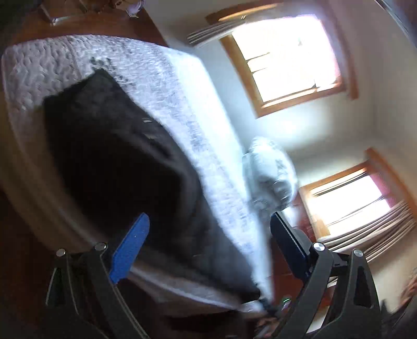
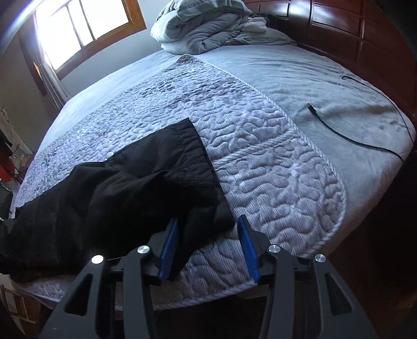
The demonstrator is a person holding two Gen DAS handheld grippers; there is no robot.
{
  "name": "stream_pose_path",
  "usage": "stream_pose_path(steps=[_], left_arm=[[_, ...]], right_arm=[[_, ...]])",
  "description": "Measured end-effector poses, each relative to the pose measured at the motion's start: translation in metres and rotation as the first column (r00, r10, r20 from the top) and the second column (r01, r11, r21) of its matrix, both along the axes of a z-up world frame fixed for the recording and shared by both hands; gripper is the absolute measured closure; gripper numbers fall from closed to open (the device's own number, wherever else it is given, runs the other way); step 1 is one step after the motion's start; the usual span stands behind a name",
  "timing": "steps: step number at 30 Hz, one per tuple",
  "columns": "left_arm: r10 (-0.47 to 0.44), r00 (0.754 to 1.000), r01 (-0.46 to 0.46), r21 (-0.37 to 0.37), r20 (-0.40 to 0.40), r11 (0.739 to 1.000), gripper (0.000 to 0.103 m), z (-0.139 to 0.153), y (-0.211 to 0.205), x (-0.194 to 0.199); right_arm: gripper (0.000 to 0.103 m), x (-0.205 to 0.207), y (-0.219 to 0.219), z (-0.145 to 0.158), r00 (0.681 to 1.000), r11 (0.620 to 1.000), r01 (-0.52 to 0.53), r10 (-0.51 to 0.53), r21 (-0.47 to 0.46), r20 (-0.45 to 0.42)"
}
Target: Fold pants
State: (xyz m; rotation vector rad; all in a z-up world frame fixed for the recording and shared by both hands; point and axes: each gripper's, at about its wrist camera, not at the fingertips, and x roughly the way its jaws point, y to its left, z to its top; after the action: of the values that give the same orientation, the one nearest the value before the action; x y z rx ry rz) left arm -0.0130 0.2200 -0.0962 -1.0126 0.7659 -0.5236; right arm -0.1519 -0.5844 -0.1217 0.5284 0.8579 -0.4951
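Observation:
Black pants (image 2: 117,187) lie partly folded on a white quilted cover (image 2: 260,156) over the bed, one hem running toward the middle of the bed. My right gripper (image 2: 208,245) hangs over the near edge, jaws open; a corner of the pants lies between its blue pads (image 2: 169,247) without being pinched. The left wrist view is tilted and blurred. In it the pants (image 1: 117,161) stretch across the quilted cover (image 1: 156,73), and my left gripper (image 1: 208,234) stands wide open above their near end, nothing pressed between its pads.
A black cable (image 2: 338,133) lies on the pale sheet (image 2: 299,73) at right. Crumpled grey bedding (image 2: 203,23) is heaped at the far end, beside a dark wooden headboard (image 2: 351,31). Windows (image 1: 284,57) light the room. The wooden floor (image 1: 15,247) shows beside the bed.

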Motion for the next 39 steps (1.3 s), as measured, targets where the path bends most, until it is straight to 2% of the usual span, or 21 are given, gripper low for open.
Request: stream_pose_path(steps=[2, 6, 9, 10, 12, 13, 14, 15, 16, 19, 21, 22, 25, 26, 27, 29, 30, 32, 34, 36, 39], left_arm=[[0.026, 1.000, -0.026, -0.002, -0.002, 1.000, 0.007, 0.002, -0.005, 0.004], [0.058, 0.995, -0.055, 0.040, -0.086, 0.998, 0.007, -0.004, -0.018, 0.027], [0.130, 0.964, -0.100, 0.138, -0.231, 0.985, 0.007, -0.022, -0.012, 0.059], [0.148, 0.943, -0.100, 0.171, -0.298, 0.980, 0.007, -0.033, -0.012, 0.070], [0.151, 0.923, -0.091, 0.180, -0.355, 0.980, 0.009, -0.046, -0.011, 0.087], [0.159, 0.906, -0.088, 0.191, -0.393, 0.978, 0.017, -0.053, -0.011, 0.092], [0.181, 0.897, -0.099, 0.216, -0.404, 0.971, 0.040, -0.055, -0.010, 0.094], [0.184, 0.899, -0.097, 0.229, -0.398, 0.969, 0.056, -0.056, -0.010, 0.096], [0.143, 0.921, -0.081, 0.179, -0.363, 0.981, 0.088, -0.058, -0.010, 0.101], [0.125, 0.938, -0.056, 0.212, -0.324, 0.976, 0.090, -0.041, -0.015, 0.106], [0.113, 0.964, -0.046, 0.268, -0.239, 0.962, 0.093, -0.019, -0.021, 0.104], [0.092, 0.984, -0.039, 0.318, -0.153, 0.947, 0.094, 0.002, -0.028, 0.092], [0.036, 0.999, -0.039, 0.439, 0.015, 0.898, 0.094, 0.029, -0.036, 0.068], [0.038, 0.999, -0.043, 0.457, 0.022, 0.889, 0.094, 0.026, -0.031, 0.061], [0.047, 0.999, -0.046, 0.466, 0.008, 0.884, 0.094, 0.017, -0.027, 0.061], [0.088, 0.993, -0.030, 0.542, -0.082, 0.840, 0.093, -0.018, -0.012, 0.063], [0.090, 0.990, -0.017, 0.555, -0.105, 0.831, 0.093, -0.031, -0.009, 0.067], [0.102, 0.984, 0.005, 0.586, -0.149, 0.810, 0.074, -0.060, -0.007, 0.071], [0.120, 0.979, 0.005, 0.605, -0.167, 0.796, 0.065, -0.076, -0.003, 0.078], [0.141, 0.977, -0.019, 0.603, -0.157, 0.797, 0.057, -0.080, -0.006, 0.079], [0.137, 0.978, -0.011, 0.614, -0.159, 0.789, 0.037, -0.074, -0.012, 0.080]], right_arm=[[0.056, -0.006, 0.006, 0.004, 1.000, 1.000, 0.001, -0.001, 0.006, 0.017], [0.054, 0.001, 0.023, 0.015, 0.998, 0.999, -0.033, 0.033, -0.013, 0.046], [0.049, 0.008, 0.039, 0.028, 0.997, 0.997, -0.054, 0.057, -0.064, 0.056], [0.049, 0.011, 0.044, 0.032, 0.997, 0.994, -0.062, 0.066, -0.085, 0.049], [0.048, 0.014, 0.053, 0.037, 0.996, 0.990, -0.075, 0.080, -0.123, 0.033], [0.048, 0.014, 0.057, 0.040, 0.996, 0.987, -0.084, 0.088, -0.137, 0.024], [0.048, 0.014, 0.060, 0.041, 0.995, 0.986, -0.090, 0.093, -0.141, 0.021], [0.048, 0.013, 0.063, 0.042, 0.995, 0.985, -0.095, 0.100, -0.142, 0.022], [0.048, 0.013, 0.065, 0.043, 0.994, 0.985, -0.100, 0.105, -0.142, 0.027], [0.044, 0.014, 0.066, 0.041, 0.995, 0.987, -0.089, 0.094, -0.131, 0.035], [0.044, 0.017, 0.063, 0.035, 0.997, 0.990, -0.072, 0.076, -0.118, 0.029], [0.044, 0.018, 0.062, 0.033, 0.997, 0.992, -0.066, 0.070, -0.111, 0.030], [0.044, 0.021, 0.055, 0.027, 0.998, 0.996, -0.050, 0.053, -0.077, 0.042], [0.044, 0.023, 0.053, 0.025, 0.998, 0.997, -0.046, 0.049, -0.070, 0.044], [0.044, 0.025, 0.052, 0.023, 0.998, 0.997, -0.045, 0.048, -0.065, 0.046], [0.044, 0.029, 0.048, 0.020, 0.998, 0.998, -0.045, 0.047, -0.050, 0.047], [0.044, 0.030, 0.047, 0.019, 0.998, 0.998, -0.045, 0.047, -0.045, 0.048], [0.044, 0.032, 0.044, 0.020, 0.999, 0.999, -0.032, 0.034, -0.041, 0.043], [0.037, 0.030, 0.041, 0.023, 0.999, 0.999, -0.020, 0.022, -0.039, 0.045], [0.026, 0.024, 0.039, 0.029, 0.999, 0.998, -0.008, 0.011, -0.055, 0.050], [0.020, 0.008, 0.032, 0.042, 0.999, 0.994, 0.020, -0.016, -0.109, 0.038]])
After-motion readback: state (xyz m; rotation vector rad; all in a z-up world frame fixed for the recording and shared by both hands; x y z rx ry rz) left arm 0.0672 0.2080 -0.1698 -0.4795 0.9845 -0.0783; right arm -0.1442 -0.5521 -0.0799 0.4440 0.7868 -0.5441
